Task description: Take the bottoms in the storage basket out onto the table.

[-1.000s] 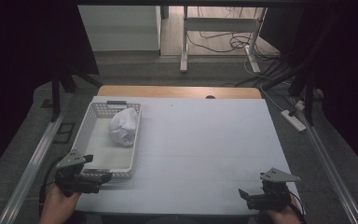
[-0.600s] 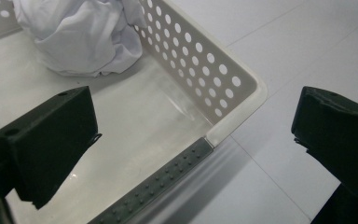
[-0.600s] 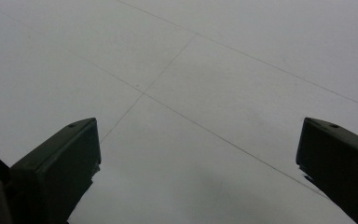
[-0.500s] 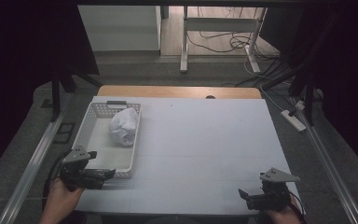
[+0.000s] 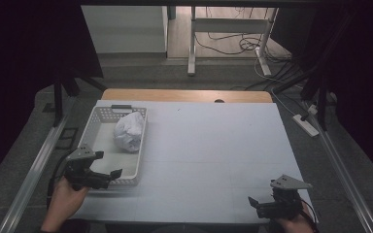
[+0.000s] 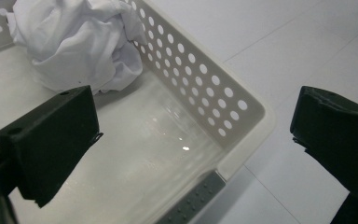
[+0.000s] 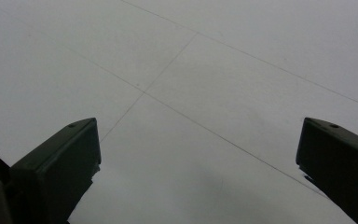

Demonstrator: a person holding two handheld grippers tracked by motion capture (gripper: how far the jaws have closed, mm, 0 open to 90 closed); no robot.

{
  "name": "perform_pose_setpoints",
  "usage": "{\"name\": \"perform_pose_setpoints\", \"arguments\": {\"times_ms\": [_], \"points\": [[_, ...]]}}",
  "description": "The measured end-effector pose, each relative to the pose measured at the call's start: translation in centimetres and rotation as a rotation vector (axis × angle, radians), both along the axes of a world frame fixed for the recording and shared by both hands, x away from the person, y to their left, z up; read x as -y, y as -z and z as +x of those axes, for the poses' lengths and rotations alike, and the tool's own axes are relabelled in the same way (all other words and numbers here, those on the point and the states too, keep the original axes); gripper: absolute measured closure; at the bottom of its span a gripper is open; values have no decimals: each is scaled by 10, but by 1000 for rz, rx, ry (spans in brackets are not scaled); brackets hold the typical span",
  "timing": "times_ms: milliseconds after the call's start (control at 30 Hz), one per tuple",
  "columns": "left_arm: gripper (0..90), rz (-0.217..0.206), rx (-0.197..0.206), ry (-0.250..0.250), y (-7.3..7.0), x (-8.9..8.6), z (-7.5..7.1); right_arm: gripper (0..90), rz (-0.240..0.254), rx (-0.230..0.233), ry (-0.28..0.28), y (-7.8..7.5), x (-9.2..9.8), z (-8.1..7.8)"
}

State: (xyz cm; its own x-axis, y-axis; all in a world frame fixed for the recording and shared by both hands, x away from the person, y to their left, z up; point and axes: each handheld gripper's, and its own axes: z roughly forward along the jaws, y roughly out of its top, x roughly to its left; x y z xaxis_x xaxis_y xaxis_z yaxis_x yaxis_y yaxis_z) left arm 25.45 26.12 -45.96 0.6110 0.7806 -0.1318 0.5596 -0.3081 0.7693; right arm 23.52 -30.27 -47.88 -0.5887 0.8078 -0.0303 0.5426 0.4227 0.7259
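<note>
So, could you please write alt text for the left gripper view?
The left gripper, jaws wide open, hovers over the near corner of a white perforated basket. A crumpled white cloth lies at the basket's far end.

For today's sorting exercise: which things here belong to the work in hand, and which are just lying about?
In the work:
- left gripper, jaws open over the basket's near corner
- white basket
- crumpled white cloth inside the basket

Lying about:
- right gripper, open, over bare table
- power strip on the floor
- cables behind
</note>
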Motion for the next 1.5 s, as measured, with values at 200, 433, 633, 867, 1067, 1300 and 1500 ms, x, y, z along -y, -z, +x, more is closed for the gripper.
{"name": "perform_pose_setpoints", "arguments": {"times_ms": [200,433,633,867,1067,1300,1500], "points": [[8,-8,0,0,0,-1,8,1,6,0,3,0,1,0],[6,4,14,-8,-1,-2,18,1,6,-2,2,0,1,0],[0,0,9,0,2,-2,32,2,8,-3,2,0,1,0],[0,-16,0,6,1,-5,46,2,12,-3,2,0,1,0],[1,2,-23,0,4,-6,59,2,11,-4,1,0,1,1],[2,-19,-61,-8,5,-7,74,2,11,-6,-1,0,1,1],[5,-35,-81,-21,4,-5,86,2,9,-8,-2,0,1,1]]}}
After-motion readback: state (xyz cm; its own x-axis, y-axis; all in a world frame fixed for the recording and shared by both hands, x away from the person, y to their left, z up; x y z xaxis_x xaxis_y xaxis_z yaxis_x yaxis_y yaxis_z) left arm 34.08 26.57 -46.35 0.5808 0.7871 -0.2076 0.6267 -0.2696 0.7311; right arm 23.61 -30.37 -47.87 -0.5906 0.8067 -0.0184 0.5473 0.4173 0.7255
